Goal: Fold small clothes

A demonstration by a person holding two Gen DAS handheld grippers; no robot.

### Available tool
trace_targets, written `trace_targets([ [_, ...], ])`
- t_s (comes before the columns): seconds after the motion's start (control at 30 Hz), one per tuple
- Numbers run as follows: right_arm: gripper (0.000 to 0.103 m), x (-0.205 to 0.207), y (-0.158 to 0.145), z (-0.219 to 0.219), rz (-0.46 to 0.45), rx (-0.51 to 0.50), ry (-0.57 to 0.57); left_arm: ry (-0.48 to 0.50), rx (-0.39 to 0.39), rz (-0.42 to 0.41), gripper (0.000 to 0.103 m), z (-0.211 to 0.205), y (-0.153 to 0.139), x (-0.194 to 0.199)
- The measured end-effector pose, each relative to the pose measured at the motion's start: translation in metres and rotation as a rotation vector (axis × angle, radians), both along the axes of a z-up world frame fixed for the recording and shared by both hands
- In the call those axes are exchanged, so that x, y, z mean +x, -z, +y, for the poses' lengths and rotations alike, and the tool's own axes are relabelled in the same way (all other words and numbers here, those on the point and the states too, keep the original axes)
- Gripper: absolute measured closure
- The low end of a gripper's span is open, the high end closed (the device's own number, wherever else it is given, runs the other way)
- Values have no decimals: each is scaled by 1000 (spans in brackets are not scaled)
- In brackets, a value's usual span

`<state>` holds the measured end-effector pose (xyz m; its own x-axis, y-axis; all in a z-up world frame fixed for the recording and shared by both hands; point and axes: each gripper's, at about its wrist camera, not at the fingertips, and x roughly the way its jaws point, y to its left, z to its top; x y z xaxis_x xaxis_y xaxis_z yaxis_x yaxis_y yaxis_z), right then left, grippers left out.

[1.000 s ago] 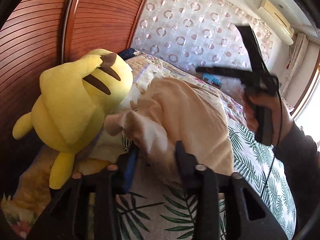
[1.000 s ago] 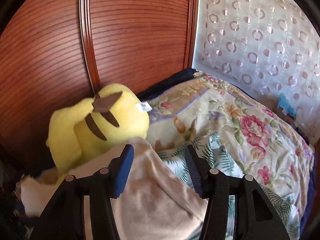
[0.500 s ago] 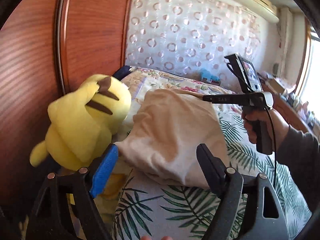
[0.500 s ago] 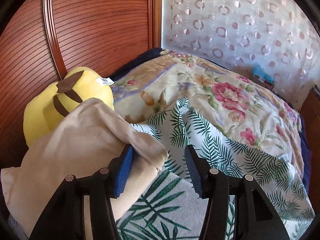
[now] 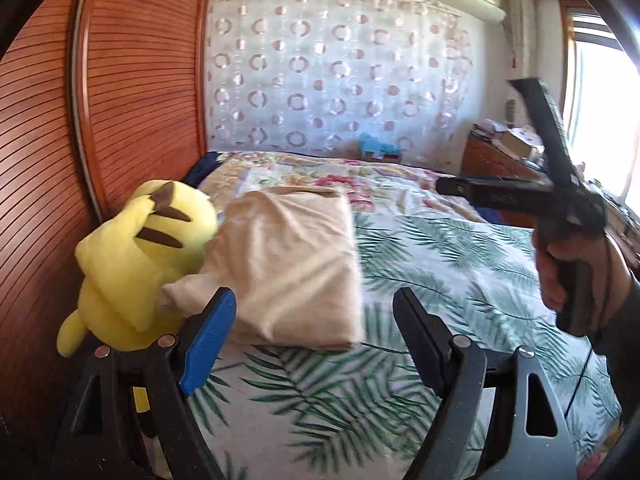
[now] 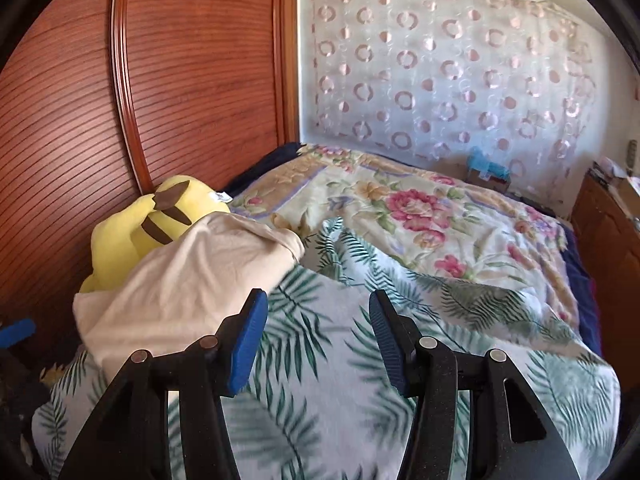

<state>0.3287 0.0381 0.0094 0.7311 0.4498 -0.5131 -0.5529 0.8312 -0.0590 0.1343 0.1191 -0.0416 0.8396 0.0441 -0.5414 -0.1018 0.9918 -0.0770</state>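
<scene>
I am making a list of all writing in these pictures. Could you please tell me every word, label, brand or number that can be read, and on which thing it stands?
No text can be read in either view.
White tag on the yellow plush toy: too small to read.
Faint light marks on the right gripper's black body: blurred, unreadable.
Beige folded garment: no label visible.

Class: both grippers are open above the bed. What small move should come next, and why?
Probably nudge the folded beige cloth away from the yellow plush toy with the left gripper: its loose corner pokes out against the toy. The right gripper holds nothing.
</scene>
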Motion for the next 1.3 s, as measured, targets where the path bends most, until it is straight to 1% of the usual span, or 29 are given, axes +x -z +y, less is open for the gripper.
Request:
trace_targets([
  [0.1, 48, -37, 1, -31, -6, 19, 37, 37, 13, -10, 22, -19, -5, -7],
  [0.2, 47, -78, -2, -61, -31, 34, 88, 70, 20, -32, 22, -37, -11, -15],
  [0.4, 34, -154, -10, -95, -83, 61, 159, 107, 31, -64, 22, -67, -28, -29],
  [0.43, 29, -166, -12, -98, -92, 65, 167, 110, 35, -73, 22, -72, -32, -33],
  [0.5, 23, -186, -15, -104, -116, 78, 180, 118, 42, -88, 22, -82, -41, -39],
  [0.6, 22, -214, -21, -112, -154, 100, 207, 121, 59, -107, 22, -93, -51, -48],
  [0.67, 19, -231, -24, -117, -173, 117, 226, 120, 65, -118, 22, -99, -58, -53],
  [0.73, 13, -243, -22, -122, -181, 139, 241, 115, 71, -127, 22, -103, -64, -59],
  [0.8, 12, -254, -21, -126, -193, 160, 260, 116, 76, -140, 22, -106, -69, -65],
  [0.87, 12, -261, -18, -128, -202, 169, 263, 121, 78, -150, 22, -109, -73, -71],
  [1.07, 12, -262, -7, -128, -206, 183, 302, 122, 87, -170, 22, -115, -82, -81],
  [1.3, 12, -263, -8, -129, -220, 188, 311, 115, 77, -169, 22, -114, -82, -82],
])
